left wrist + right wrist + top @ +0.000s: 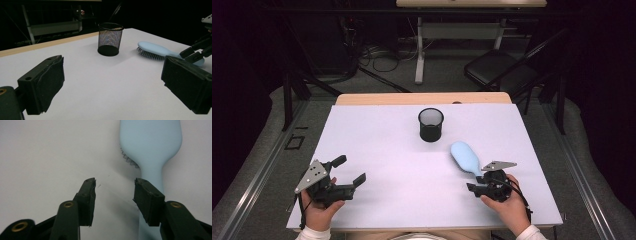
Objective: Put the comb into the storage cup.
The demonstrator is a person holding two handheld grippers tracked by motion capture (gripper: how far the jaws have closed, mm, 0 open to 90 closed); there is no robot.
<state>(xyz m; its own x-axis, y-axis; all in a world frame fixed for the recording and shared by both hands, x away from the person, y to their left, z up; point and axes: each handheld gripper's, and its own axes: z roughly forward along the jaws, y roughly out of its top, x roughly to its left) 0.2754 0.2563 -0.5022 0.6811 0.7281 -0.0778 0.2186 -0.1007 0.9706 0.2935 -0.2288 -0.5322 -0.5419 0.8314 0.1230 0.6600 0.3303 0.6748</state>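
Mesh cup (431,124) beside hairbrush (464,157)

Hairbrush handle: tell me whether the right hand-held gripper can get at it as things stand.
Probably yes. The right hand-held gripper stands open right at the hairbrush handle, which lies bristles-down on the bare white table; one jaw overlaps the handle, so a small sideways shift should centre it.

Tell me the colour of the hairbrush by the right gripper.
Light blue hairbrush; clearest in the right gripper view.
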